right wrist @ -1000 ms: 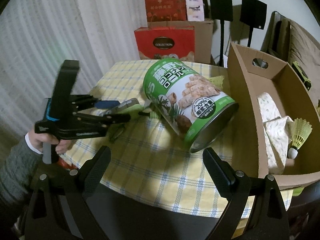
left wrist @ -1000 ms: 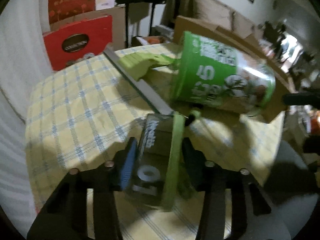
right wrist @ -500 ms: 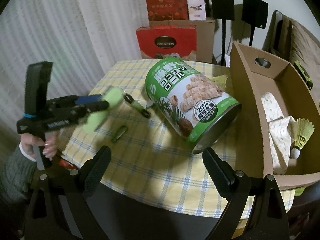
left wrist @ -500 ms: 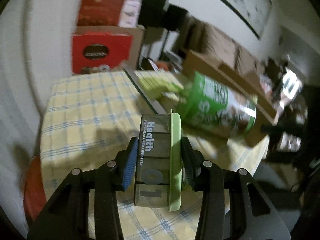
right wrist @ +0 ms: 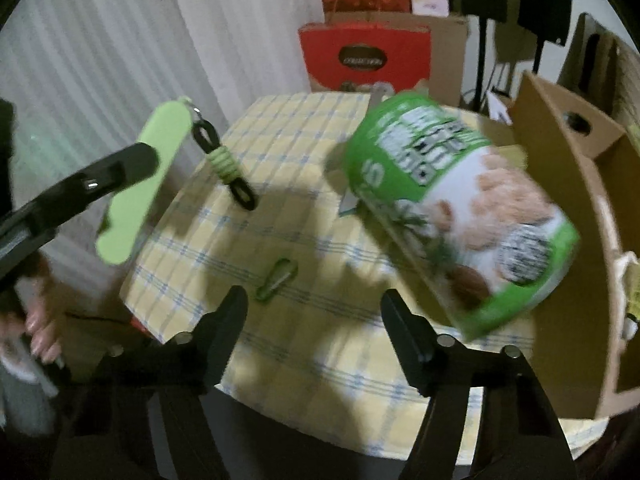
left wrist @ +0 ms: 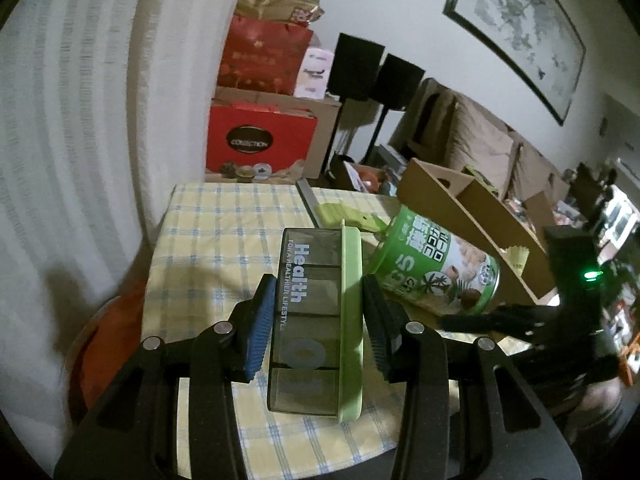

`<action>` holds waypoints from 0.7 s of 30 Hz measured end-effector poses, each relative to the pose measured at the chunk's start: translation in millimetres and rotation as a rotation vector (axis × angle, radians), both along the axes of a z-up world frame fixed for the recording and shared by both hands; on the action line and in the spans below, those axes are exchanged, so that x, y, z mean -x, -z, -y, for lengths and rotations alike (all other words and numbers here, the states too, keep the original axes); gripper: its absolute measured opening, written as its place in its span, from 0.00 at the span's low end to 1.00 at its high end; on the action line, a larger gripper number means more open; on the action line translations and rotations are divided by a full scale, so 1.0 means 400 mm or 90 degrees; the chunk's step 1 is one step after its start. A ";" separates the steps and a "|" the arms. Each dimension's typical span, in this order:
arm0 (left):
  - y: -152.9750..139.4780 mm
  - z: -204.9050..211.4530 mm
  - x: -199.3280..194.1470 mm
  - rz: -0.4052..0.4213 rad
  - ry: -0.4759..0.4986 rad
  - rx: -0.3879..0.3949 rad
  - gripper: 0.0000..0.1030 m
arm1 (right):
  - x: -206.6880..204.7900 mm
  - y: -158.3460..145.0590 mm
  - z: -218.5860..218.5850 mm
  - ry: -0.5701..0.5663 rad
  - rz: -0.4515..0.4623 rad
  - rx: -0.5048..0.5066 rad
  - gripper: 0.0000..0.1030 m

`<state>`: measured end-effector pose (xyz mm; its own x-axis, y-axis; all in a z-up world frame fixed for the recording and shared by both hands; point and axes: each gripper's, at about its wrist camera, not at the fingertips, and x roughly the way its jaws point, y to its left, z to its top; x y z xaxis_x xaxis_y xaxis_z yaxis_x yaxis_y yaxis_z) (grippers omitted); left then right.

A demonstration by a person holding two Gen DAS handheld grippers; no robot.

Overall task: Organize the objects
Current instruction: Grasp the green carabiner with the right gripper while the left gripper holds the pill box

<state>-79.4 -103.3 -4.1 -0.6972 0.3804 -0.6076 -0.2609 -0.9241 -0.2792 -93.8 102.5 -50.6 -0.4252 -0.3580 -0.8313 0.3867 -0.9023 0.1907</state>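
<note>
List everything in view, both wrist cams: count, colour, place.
pill box: 1, smoky grey with green lid, clamped in left tool, off the table
lanyard: 1, green and black, dangling from pill box
tin: 1, green and white, on its side on the table beside the carton
carabiner: 1, green, flat on tablecloth near right tool
tablecloth: 1, yellow-blue check, covers table
carton: 1, brown cardboard, open top, table's right edge
gift box: 1, red, behind table
left tool: 1, black, one pad blue, shut on pill box
right tool: 1, black, jaws have just been closing, nothing between them
hand: 1, grips left tool's handle
</note>
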 end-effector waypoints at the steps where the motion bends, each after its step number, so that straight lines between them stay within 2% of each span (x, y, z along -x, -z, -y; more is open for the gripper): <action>1: -0.003 -0.001 -0.005 0.002 -0.006 0.003 0.39 | 0.009 0.010 0.008 0.001 0.010 0.004 0.66; 5: 0.004 0.006 -0.015 0.001 -0.022 0.006 0.39 | 0.041 0.047 0.037 0.012 0.054 0.020 0.60; 6: 0.009 0.010 -0.013 0.007 -0.028 0.005 0.39 | 0.045 0.053 0.045 0.014 0.056 0.017 0.57; 13: 0.052 0.054 -0.005 0.052 -0.082 -0.006 0.39 | 0.064 0.085 0.090 0.019 0.060 -0.011 0.54; 17: 0.056 0.063 -0.009 0.053 -0.095 0.008 0.39 | 0.063 0.101 0.113 0.018 0.050 -0.040 0.52; 21: 0.055 0.062 -0.014 0.049 -0.095 0.012 0.39 | 0.046 0.109 0.148 0.007 0.009 -0.100 0.50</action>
<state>-73.9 -128.3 -26.3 -0.6968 0.2633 -0.6672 -0.0984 -0.9565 -0.2748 -112.3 43.5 -94.3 -0.4167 -0.2181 -0.8825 0.3744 -0.9258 0.0520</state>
